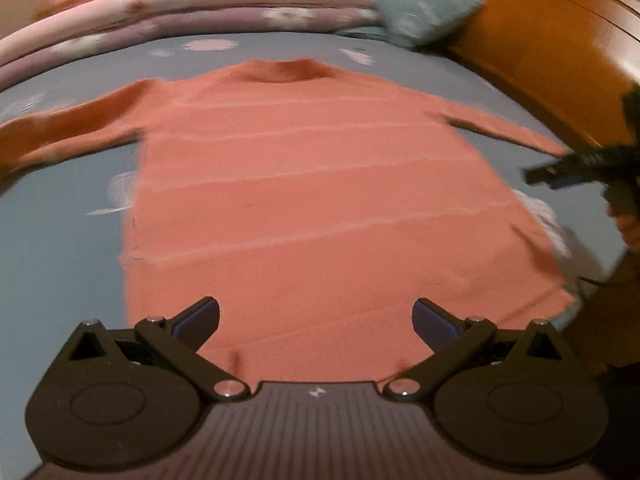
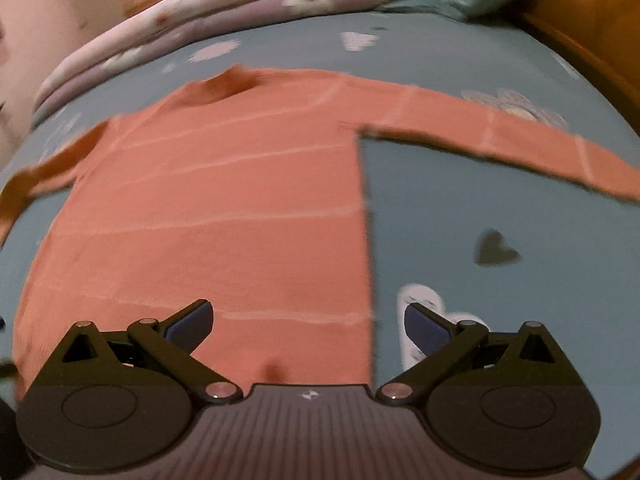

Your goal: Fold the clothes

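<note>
I'm looking at a salmon-orange sweater lying flat, front up, on the bed, collar pointing away from me toward the folded quilts at the far edge. Thin pale stripes are running across its body. Both sleeves are spreading outward to the sides; in the right wrist view the right sleeve is stretching straight out over the grey-blue patterned sheet. The sheet is showing flower and heart prints, including a dark heart beside the sweater's right edge.

My left claw is hovering over the sweater's hem area near the middle, jaws spread wide, gripping nothing. My right claw is hanging over the sweater's lower right edge, jaws likewise wide apart and empty; one finger is sitting over the fabric, the other over the bare sheet and a white print. Whether either is touching the cloth I can't tell.

In the left wrist view the right claw is showing at the right margin, blurred, near the end of the right sleeve, with part of a hand behind it. A grey-blue pillow is leaning at the far right corner by the orange wooden bed frame. Both views are motion-blurred.
</note>
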Action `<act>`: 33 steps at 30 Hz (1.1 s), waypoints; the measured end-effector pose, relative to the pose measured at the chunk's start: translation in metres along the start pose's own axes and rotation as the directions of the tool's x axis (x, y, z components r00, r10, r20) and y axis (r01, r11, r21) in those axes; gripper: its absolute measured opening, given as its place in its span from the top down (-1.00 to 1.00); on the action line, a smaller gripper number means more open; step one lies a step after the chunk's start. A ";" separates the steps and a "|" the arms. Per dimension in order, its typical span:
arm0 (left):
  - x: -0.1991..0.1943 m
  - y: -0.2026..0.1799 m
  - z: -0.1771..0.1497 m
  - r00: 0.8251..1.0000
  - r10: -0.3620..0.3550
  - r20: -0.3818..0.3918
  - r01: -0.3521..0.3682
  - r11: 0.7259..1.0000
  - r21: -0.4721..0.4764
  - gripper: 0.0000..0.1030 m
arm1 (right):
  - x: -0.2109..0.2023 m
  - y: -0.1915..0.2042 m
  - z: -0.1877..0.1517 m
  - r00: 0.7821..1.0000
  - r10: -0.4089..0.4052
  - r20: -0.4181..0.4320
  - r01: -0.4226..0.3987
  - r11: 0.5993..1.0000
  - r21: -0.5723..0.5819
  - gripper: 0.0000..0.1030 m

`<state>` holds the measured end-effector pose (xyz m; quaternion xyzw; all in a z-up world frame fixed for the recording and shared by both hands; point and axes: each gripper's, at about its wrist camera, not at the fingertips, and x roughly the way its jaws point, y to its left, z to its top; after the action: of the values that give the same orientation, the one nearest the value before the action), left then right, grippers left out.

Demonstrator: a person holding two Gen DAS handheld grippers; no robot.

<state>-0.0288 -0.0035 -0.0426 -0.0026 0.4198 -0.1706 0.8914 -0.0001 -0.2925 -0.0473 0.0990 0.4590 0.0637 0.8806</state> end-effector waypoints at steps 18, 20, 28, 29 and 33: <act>0.029 -0.018 -0.020 0.982 -0.122 -0.142 0.114 0.992 -0.062 -0.97 | 0.040 0.022 -0.032 0.963 0.193 -0.191 -0.189 0.981 0.037 -1.00; 0.021 -0.018 -0.018 0.990 -0.073 -0.120 0.071 0.997 -0.024 -0.97 | 0.040 0.025 -0.032 0.965 0.181 -0.191 -0.178 0.983 0.031 -1.00; 0.047 -0.001 0.021 0.997 -0.012 -0.076 0.008 0.999 -0.050 -0.98 | 0.040 0.044 -0.041 0.979 0.083 -0.187 -0.102 0.990 -0.096 -1.00; 0.054 0.003 0.022 0.995 -0.009 -0.098 0.003 0.998 -0.065 -0.98 | 0.041 0.046 -0.042 0.980 0.072 -0.188 -0.095 0.989 -0.115 -1.00; 0.067 0.008 0.008 0.991 0.008 -0.130 -0.017 0.998 -0.067 -0.98 | 0.043 0.054 -0.043 0.980 0.035 -0.195 -0.069 0.982 -0.174 -1.00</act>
<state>0.0195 -0.0174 -0.0886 -0.0190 0.4823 -0.1507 0.8627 -0.0122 -0.2264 -0.0929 0.0245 0.5312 0.1373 0.8357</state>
